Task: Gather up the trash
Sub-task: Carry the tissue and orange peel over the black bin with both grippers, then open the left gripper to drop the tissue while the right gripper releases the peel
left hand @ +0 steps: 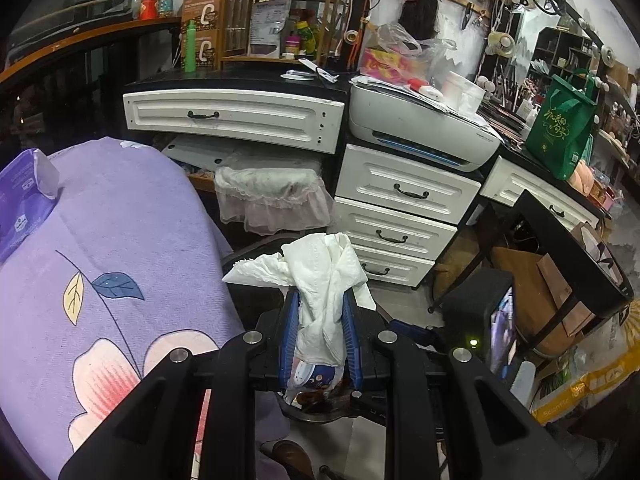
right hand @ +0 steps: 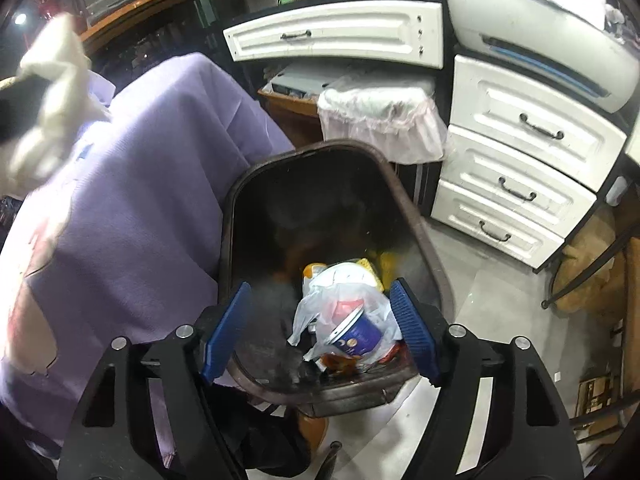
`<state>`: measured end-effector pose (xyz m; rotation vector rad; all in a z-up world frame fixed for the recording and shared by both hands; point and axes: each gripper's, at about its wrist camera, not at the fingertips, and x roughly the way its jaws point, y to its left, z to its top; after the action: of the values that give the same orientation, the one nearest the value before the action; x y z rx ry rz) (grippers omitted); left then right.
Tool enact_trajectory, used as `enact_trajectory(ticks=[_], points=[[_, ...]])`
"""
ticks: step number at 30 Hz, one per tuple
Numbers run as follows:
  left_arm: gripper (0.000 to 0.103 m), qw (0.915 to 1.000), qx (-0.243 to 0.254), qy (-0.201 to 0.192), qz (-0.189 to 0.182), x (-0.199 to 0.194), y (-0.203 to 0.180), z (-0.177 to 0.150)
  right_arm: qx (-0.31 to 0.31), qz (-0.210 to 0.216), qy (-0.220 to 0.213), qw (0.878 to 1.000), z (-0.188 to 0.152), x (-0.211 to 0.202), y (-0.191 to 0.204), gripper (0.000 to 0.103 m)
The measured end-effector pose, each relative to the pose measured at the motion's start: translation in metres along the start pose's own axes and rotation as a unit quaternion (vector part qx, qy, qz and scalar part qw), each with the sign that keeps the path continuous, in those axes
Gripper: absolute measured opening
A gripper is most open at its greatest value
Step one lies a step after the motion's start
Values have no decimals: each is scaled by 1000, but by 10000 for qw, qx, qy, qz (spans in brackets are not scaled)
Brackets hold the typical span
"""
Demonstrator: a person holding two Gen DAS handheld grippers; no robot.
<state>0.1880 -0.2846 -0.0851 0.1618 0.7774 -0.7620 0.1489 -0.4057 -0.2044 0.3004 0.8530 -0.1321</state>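
Hovering spread over the bin (right hand: pixel 436 256) rim, right claw (right hand: pixel 320 332) empty; left claw (left hand: pixel 320 336) pinches tissue (left hand: pixel 316 276).

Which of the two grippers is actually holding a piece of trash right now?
The left gripper: its blue pads are clamped on a crumpled white tissue. The right gripper is open over the bin, holding nothing.

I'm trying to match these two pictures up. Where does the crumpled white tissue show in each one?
Left wrist view: the white tissue is at centre, low in the picture, pinched between the left gripper's blue pads.
Right wrist view: the same tissue is a blurred white shape at the far left edge, above the purple cloth.
Shared landmark: the white chest of drawers, on the right in both.
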Motion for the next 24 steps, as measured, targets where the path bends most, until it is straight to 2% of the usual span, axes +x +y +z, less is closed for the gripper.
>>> enact_trajectory(ticks=[11, 24], points=[[21, 9993, 273, 210, -160, 16, -26, -13, 33, -388, -413, 9984, -15, -57, -22, 78], [21, 9972, 378, 648, -27, 49, -32, -32, 357, -512, -578, 9964, -19, -76, -45, 78]])
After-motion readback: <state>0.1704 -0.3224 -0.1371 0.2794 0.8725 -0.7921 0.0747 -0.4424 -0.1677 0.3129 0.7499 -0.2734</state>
